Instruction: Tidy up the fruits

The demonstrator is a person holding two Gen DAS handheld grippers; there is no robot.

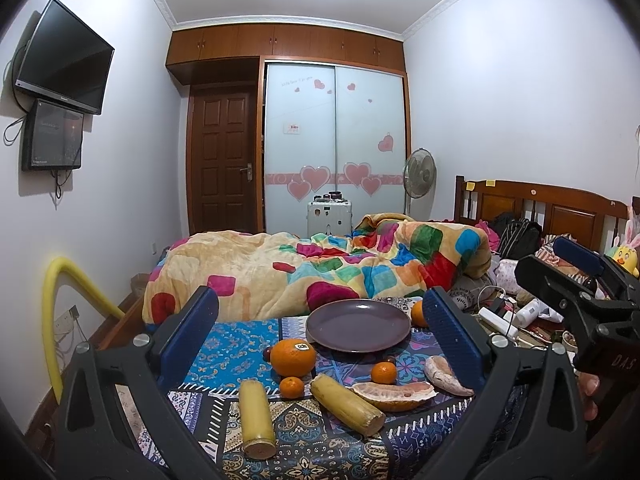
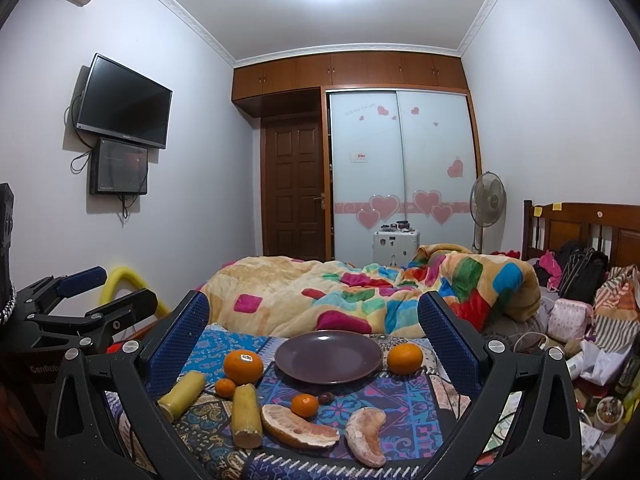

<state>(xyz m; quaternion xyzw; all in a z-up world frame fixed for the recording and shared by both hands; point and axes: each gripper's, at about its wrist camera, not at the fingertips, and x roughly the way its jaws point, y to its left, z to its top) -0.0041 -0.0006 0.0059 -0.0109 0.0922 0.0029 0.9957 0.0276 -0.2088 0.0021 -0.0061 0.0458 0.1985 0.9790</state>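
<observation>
An empty dark purple plate (image 1: 358, 326) (image 2: 329, 356) sits on a patterned cloth. Around it lie a large orange with a sticker (image 1: 293, 357) (image 2: 243, 366), a second orange (image 1: 419, 314) (image 2: 405, 358), two small mandarins (image 1: 383, 372) (image 2: 305, 405), two yellow sugarcane pieces (image 1: 257, 418) (image 2: 247, 415) and two pomelo segments (image 1: 394, 395) (image 2: 366, 436). My left gripper (image 1: 320, 336) is open and empty, above the near fruits. My right gripper (image 2: 314, 340) is open and empty, just in front of the plate. It also shows at the right edge of the left wrist view (image 1: 560, 268).
A bed with a colourful blanket (image 1: 320, 268) lies behind the cloth. Clutter, cables and bags (image 2: 572, 340) fill the right side. A yellow foam tube (image 1: 68, 300) stands at the left wall. A small dark fruit (image 2: 326, 398) lies near the mandarin.
</observation>
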